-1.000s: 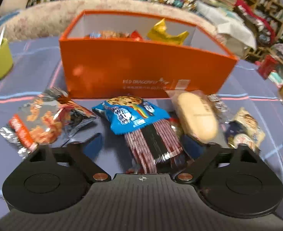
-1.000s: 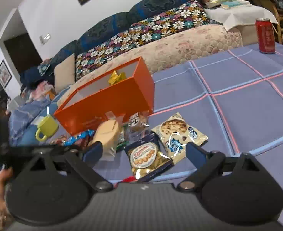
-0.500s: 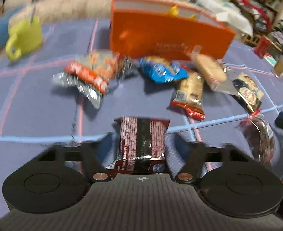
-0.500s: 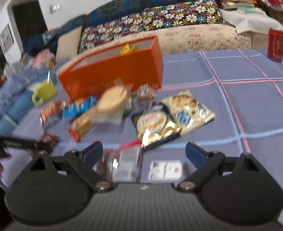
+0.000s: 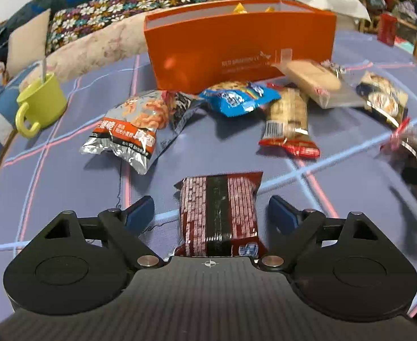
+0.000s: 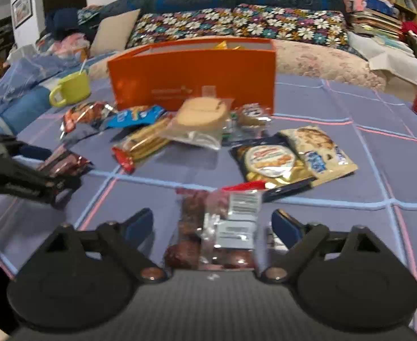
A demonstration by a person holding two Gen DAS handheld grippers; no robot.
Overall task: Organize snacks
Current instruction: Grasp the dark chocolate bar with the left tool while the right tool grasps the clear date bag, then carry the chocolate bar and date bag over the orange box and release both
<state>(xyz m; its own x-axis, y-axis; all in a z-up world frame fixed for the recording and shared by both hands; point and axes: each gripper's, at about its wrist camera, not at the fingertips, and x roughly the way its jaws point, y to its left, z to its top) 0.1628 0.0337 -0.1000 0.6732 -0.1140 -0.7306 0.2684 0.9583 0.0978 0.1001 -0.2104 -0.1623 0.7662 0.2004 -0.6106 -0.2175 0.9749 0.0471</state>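
The orange box (image 5: 236, 48) stands open-topped toward the far edge of the table (image 5: 66, 193), and over its rim only the tips of a few yellow wrappers (image 5: 241, 8) peek out; the rest of its inside is hidden from here. The yellow-green mug (image 5: 42, 101) near the table's left edge holds a pale stick leaning on its rim.

Down at the near edge, the left gripper (image 5: 210, 213) has the dark red brick-pattern packet (image 5: 218, 213) lying between its fingers (image 5: 140, 211) (a gap shows either side, nothing pressing, and they are easing inward). The packet's long axis runs from the near edge toward the box, its crimped end pointing that way.

The right gripper (image 6: 212, 223) straddles a clear bag of dark red sweets (image 6: 208, 227), fingers (image 6: 283, 227) closing but clear of it on both sides. That bag also lies lengthwise toward the box, red-sealed end (image 6: 243, 185) farthest away.

The other snacks sit scattered in front of the box.
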